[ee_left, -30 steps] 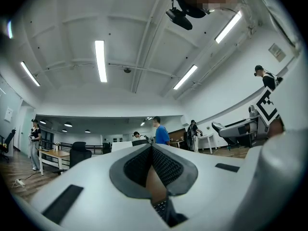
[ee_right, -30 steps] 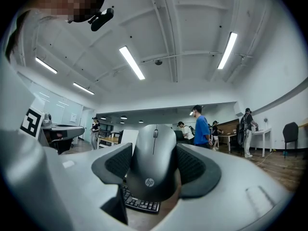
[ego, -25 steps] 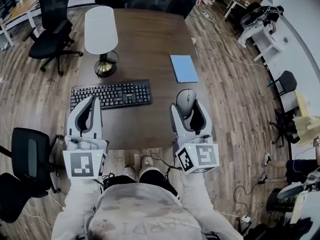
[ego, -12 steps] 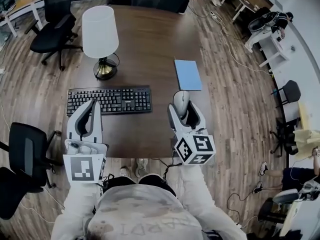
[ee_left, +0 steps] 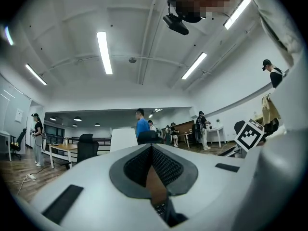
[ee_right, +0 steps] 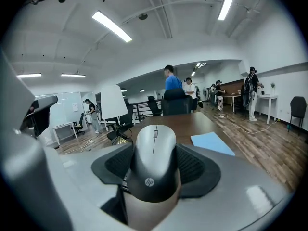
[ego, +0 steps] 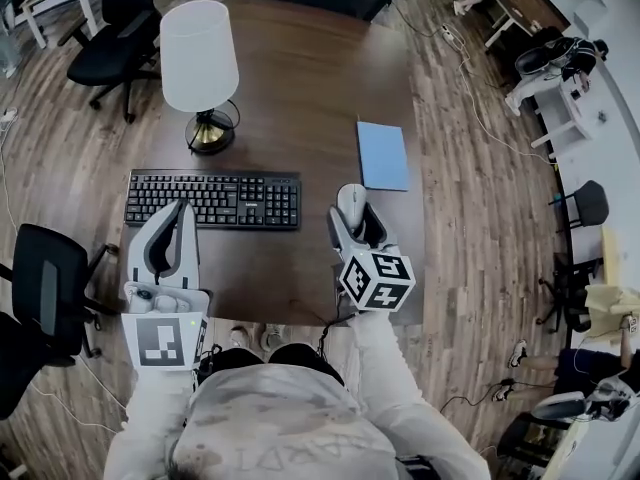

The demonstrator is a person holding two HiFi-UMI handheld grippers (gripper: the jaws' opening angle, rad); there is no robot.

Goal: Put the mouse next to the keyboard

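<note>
While left tongs [ego: 180, 213] sit together, right tongs [ego: 357, 224] clamp a smooth silver-grey mouse [ee_right: 155, 148].

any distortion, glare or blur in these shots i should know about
Head view: wide-angle bend, the floorboards curve toward the edges, the table carries a soft sheen, nothing looks blurred. Left gripper view: strong fisheye with dark corners, and the ceiling strip lights are blown white. Right gripper view: same fisheye and dark corners, but the mouse up close is sharp.
</note>
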